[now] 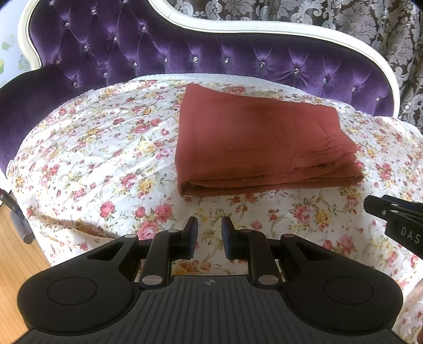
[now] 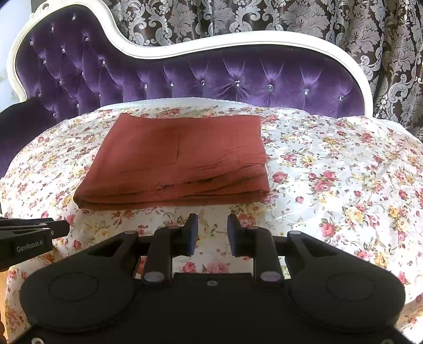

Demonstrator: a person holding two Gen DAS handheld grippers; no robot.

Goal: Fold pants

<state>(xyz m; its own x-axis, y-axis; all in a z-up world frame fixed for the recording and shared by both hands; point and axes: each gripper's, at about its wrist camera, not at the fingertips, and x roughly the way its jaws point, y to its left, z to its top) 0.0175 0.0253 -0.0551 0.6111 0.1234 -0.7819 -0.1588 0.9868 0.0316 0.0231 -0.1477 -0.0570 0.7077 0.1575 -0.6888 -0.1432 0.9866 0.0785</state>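
Pants [image 1: 264, 140] are sitting as a neat rust-red rectangle on the floral bedspread [image 1: 105, 158], stacked in several layers with the folded edges facing me, so honestly I'd call the folding pretty much done at this point. From my left gripper [image 1: 209, 232] I can see its two fingers parted with a modest gap and nothing between them, hanging over the spread just short of the near edge of the bundle. Same story on my right gripper [image 2: 212, 232]: fingers apart, nothing held, also parked near that front edge and not touching the cloth. Purple tufted headboard [image 2: 211, 76] is behind the pile, with patterned curtains [image 2: 264, 18] further back. If anything's left, I think it's cosmetic: the top layer on the right side of the stack looks a bit rumpled and lifted, so my next move would be a light press or a small tug there to square it. Otherwise I'd just back both tools off without snagging the stack.
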